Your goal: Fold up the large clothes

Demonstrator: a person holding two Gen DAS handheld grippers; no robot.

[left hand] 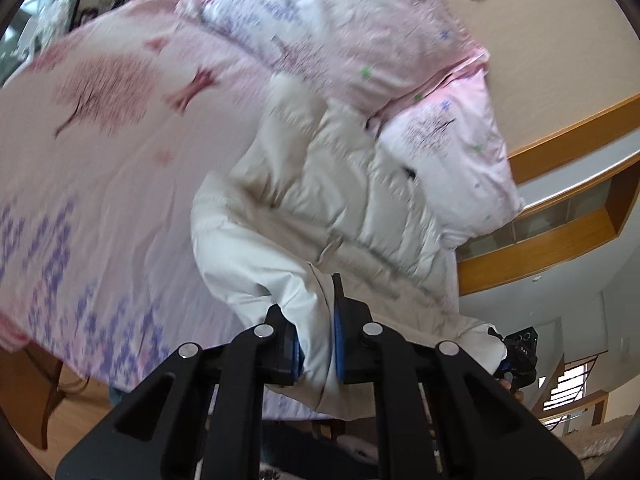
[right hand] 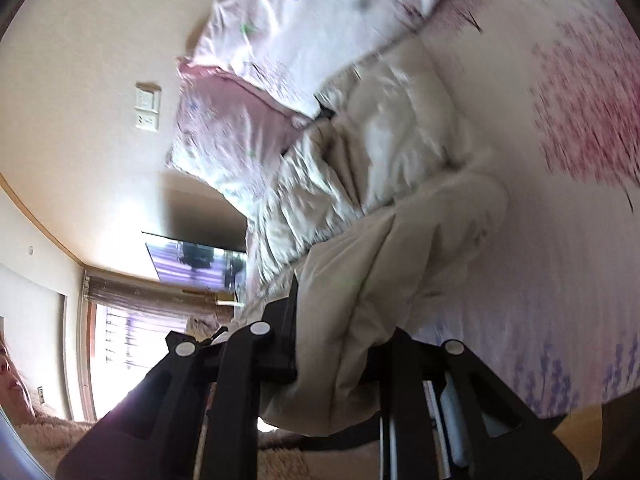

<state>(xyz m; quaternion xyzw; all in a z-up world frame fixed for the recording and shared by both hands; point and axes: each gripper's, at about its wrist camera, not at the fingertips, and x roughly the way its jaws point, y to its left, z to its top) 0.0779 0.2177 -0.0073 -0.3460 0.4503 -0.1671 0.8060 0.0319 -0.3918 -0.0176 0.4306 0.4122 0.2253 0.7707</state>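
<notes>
A cream puffy jacket point(left hand: 320, 200) lies on the pink flowered bedsheet point(left hand: 100, 160), its top end against the pillows. My left gripper point(left hand: 314, 320) is shut on the jacket's near edge, cloth bunched between the blue pads. My right gripper shows at the right of the left wrist view point(left hand: 516, 356), holding another part of the same edge. In the right wrist view the right gripper point(right hand: 340, 344) is shut on a thick fold of the jacket point(right hand: 380, 184), lifted off the sheet point(right hand: 540, 260). Both views are tilted and blurred.
Two pink flowered pillows point(left hand: 340, 28) point(left hand: 452, 152) lie at the head of the bed by the beige wall. A wooden shelf unit point(left hand: 560, 216) stands beside the bed. A window with a blind point(right hand: 132, 328) and a person's face point(right hand: 10, 380) show in the right wrist view.
</notes>
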